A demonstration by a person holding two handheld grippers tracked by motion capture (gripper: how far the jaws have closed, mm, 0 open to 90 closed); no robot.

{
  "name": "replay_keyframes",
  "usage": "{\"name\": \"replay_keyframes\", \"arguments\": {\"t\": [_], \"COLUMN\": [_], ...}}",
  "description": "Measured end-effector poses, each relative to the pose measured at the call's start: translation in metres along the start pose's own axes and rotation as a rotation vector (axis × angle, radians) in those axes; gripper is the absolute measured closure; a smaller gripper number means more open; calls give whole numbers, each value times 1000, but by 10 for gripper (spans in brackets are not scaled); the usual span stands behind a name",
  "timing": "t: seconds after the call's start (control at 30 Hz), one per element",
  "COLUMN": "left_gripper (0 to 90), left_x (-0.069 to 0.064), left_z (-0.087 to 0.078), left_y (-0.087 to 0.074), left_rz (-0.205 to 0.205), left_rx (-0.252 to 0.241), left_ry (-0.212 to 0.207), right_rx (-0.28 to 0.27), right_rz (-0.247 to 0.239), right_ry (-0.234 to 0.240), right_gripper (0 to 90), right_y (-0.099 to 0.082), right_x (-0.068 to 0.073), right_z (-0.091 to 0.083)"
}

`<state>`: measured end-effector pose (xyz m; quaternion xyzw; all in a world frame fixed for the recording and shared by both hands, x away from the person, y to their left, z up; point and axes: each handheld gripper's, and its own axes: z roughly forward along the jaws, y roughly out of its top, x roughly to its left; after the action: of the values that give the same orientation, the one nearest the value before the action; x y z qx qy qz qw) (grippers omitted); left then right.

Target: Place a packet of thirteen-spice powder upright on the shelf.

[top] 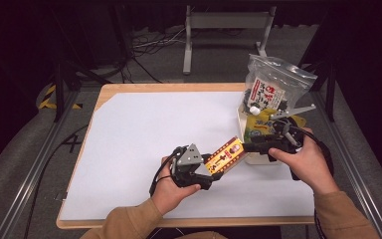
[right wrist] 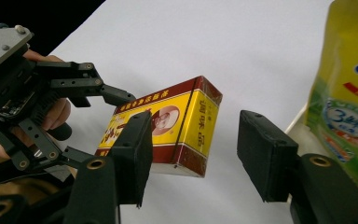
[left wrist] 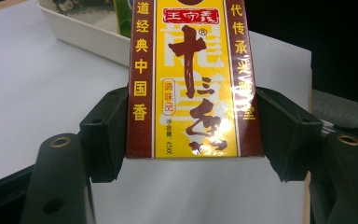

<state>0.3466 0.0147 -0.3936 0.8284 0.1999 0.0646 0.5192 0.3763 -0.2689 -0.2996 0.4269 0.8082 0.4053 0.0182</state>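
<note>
White paper covers the wooden table (top: 104, 92). Near the middle, the left gripper (top: 210, 175) clamps a yellow and red box (top: 224, 155) by its two sides. Just right of it, the right gripper (top: 251, 147) has its jaws apart, empty, beside a white tray (top: 240, 119) holding packets.

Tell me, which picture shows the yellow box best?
The left gripper view: the box faces the camera up close, its printed front plain to read, held between the left claw pads. The right gripper view shows its end and one side at a slant. The high view shows it small, between both hands.
</note>
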Motion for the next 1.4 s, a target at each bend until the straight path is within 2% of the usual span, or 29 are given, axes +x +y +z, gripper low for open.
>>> {"name": "replay_keyframes", "arguments": {"t": [0.03,0.27,0.43,0.57,0.67,0.8,1.0,1.13,1.4], "left_gripper": [324,324,324,324,324,323,322,321,318], "left_x": [0,-1,-4,-5,-5,-5,-5,-6,-8], "left_z": [0,0,-1,0,0,1,2,4,8], "left_y": [0,0,1,1,1,0,-1,-2,-3], "left_rz": [1,15,53,56,58,62,70,75,87], "left_rx": [-1,-3,-8,-11,-8,-3,16,28,46], "left_ry": [-1,-2,16,12,17,21,37,42,61], "right_rx": [10,26,35,46,66,77,47,22,2], "right_rz": [20,55,72,79,70,62,41,11,-2], "right_ry": [19,38,62,73,78,77,91,81,89], "right_gripper": [433,414,401,404,470,490,528,550,606], "right_y": [1,1,0,-2,-2,-2,-4,-5,-3], "right_x": [1,-1,-2,-2,-1,-1,-1,2,8], "right_z": [4,10,15,19,20,21,20,20,17]}}
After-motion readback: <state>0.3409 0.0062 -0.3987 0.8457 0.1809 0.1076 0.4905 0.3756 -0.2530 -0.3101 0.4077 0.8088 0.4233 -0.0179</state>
